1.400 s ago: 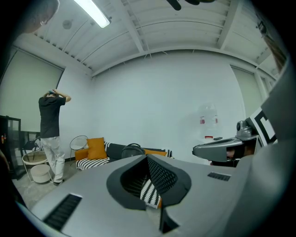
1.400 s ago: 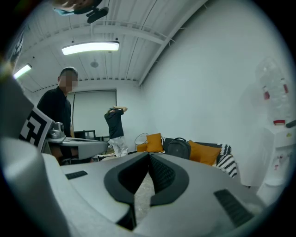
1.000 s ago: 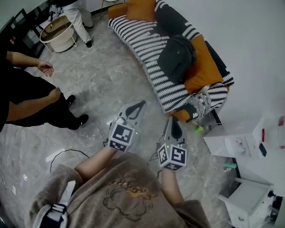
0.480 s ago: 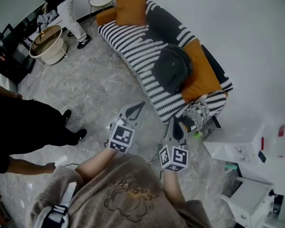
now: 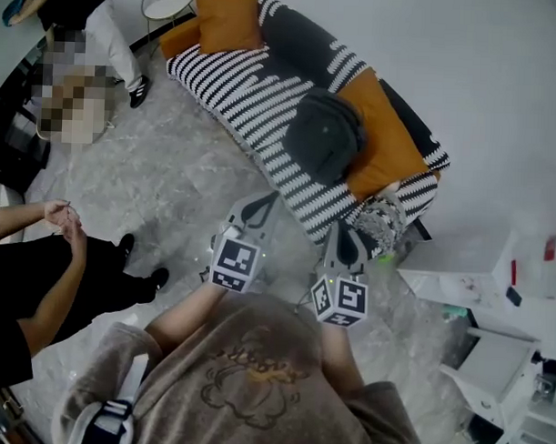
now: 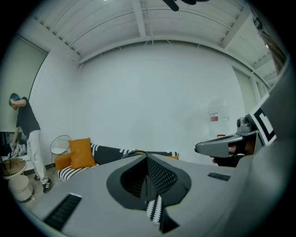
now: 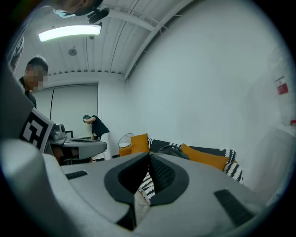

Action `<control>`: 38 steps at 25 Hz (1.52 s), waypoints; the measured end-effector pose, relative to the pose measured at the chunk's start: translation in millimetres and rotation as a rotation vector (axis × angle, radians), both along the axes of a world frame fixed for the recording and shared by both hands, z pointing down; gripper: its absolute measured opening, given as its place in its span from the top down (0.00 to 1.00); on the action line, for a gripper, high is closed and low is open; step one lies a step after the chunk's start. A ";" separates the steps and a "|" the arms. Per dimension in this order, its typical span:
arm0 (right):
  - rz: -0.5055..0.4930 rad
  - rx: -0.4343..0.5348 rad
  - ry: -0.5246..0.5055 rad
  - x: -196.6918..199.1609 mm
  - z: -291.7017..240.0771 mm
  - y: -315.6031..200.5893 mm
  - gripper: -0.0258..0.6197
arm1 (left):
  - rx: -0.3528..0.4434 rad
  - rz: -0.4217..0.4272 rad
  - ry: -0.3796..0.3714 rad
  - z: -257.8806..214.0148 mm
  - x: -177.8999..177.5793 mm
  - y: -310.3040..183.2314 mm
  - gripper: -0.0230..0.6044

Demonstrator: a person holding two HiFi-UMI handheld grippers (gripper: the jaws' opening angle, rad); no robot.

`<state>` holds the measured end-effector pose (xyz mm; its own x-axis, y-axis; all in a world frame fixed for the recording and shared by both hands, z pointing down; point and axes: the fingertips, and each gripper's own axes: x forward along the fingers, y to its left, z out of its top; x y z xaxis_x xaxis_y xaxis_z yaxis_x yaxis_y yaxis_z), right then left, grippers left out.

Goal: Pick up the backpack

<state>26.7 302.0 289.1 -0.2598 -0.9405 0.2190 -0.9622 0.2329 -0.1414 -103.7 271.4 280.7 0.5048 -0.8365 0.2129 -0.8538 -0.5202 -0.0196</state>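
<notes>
the dark grey backpack [image 5: 325, 134] lies on the black-and-white striped sofa [image 5: 237, 83], leaning against an orange cushion [image 5: 383, 138]. both tools hang over the marble floor [image 5: 171, 167] near the sofa's front edge, well apart from the backpack. the left gripper [image 5: 271, 200] has its jaws pressed together with nothing between them. the right gripper [image 5: 338, 231], just beside it, is likewise closed and empty. a 2nd orange cushion [image 5: 226, 14] sits at the sofa's far end. a person in black [image 5: 39, 281] stands at the left, and white furniture [image 5: 481, 278] stands at the right.
</notes>
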 end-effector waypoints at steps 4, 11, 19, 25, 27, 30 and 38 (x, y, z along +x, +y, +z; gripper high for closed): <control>0.015 -0.012 -0.001 4.5 1.6 -21.7 0.95 | -0.013 0.013 0.006 2.4 4.5 -22.5 0.96; 0.020 -0.024 -0.005 11.8 12.6 -70.1 0.95 | -0.010 0.026 0.002 9.4 13.5 -71.9 0.96; -0.004 -0.011 -0.005 20.4 13.1 -133.7 0.95 | -0.004 0.034 0.006 12.8 27.0 -133.0 0.96; -0.046 -0.003 -0.045 27.5 5.5 -189.9 0.55 | -0.018 0.015 0.044 7.6 43.4 -190.5 0.49; -0.055 -0.008 -0.041 35.1 7.9 -205.0 0.55 | -0.020 0.015 0.031 9.9 51.8 -205.4 0.49; -0.058 -0.022 -0.042 47.0 15.2 -225.2 0.55 | -0.030 0.007 0.016 18.2 60.6 -225.2 0.49; -0.051 -0.069 -0.042 67.1 43.8 -267.6 0.55 | -0.076 0.006 -0.013 52.5 69.9 -276.8 0.47</control>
